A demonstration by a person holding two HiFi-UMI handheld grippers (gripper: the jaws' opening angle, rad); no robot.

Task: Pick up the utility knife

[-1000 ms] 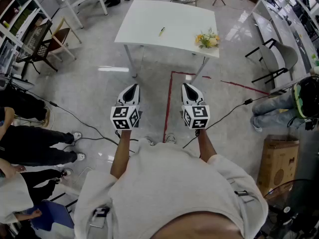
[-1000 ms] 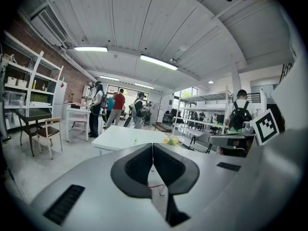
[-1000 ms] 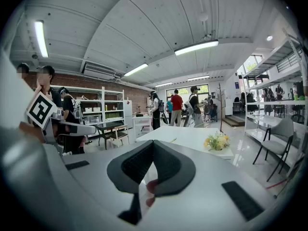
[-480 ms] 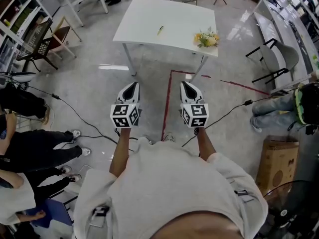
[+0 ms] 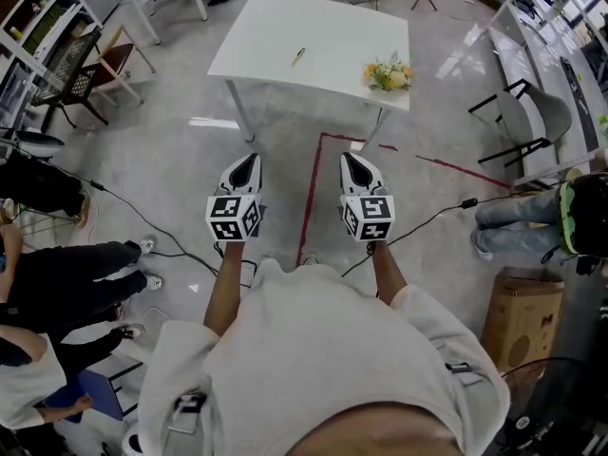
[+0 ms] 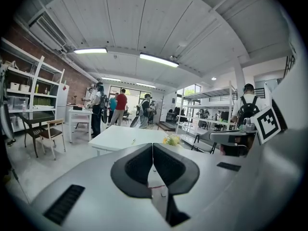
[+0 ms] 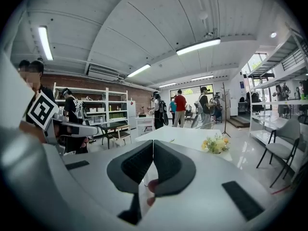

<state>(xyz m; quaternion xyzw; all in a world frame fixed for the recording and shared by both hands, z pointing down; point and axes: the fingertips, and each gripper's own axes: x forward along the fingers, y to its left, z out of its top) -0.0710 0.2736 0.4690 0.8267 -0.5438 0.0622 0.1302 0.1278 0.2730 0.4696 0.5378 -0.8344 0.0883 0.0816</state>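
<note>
The utility knife [image 5: 298, 55], thin and yellow, lies on a white table [image 5: 332, 27] far ahead; it also shows small in the left gripper view [image 6: 133, 141] and the right gripper view [image 7: 172, 140]. I hold both grippers side by side over the floor, well short of the table. The left gripper [image 5: 245, 162] is shut with nothing in it, its jaws meeting in its own view [image 6: 152, 146]. The right gripper [image 5: 353, 160] is also shut and empty [image 7: 153, 143].
A bunch of yellow flowers [image 5: 389, 74] stands on the table's right end. Red tape [image 5: 312, 207] and cables [image 5: 142, 226] cross the floor. Chairs [image 5: 100, 74] stand left, a grey chair [image 5: 532, 112] right, a cardboard box [image 5: 522, 321] near right. People [image 5: 66, 274] stand left.
Both grippers have moved forward toward the table together with the person, still shut. The people at the left have shifted in the head view.
</note>
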